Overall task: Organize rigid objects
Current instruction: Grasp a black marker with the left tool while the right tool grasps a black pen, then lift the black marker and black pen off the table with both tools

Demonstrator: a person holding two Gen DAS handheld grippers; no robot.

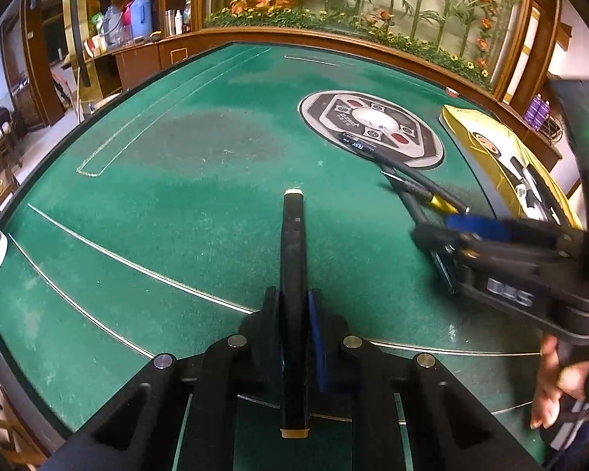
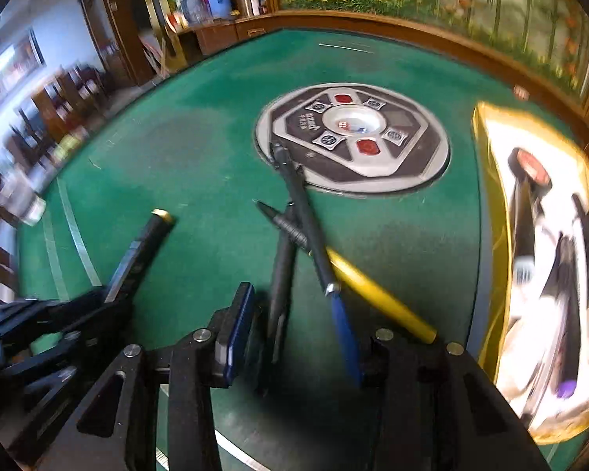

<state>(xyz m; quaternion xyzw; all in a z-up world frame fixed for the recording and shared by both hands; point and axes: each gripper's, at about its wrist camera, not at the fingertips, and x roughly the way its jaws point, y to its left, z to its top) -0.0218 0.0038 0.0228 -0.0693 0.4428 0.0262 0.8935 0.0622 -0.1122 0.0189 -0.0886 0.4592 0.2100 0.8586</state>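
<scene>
1. Two tongs are at work. The left tongs (image 1: 294,314) are pressed together on a black pen with gold ends (image 1: 293,274), gripped near its middle, its length running straight ahead between the fingers.
2. The right tongs (image 2: 294,353) are spread wide over a heap of pens (image 2: 294,243) and pinch nothing yet; a dark grey pen and a blue-barrelled pen lie between the fingers, and a yellow pen (image 2: 377,294) runs under the right finger.
3. These pens look light, stiff and smooth, so likely to roll or slip; mid-barrel is the best hold, taking one pen at a time since they cross.
4. Ahead of the heap, the green tabletop (image 1: 176,157) carries a round control panel (image 2: 353,137).
5. Right of the right tongs sits a gold-rimmed box (image 2: 487,212), already holding pens, probably their destination.
</scene>
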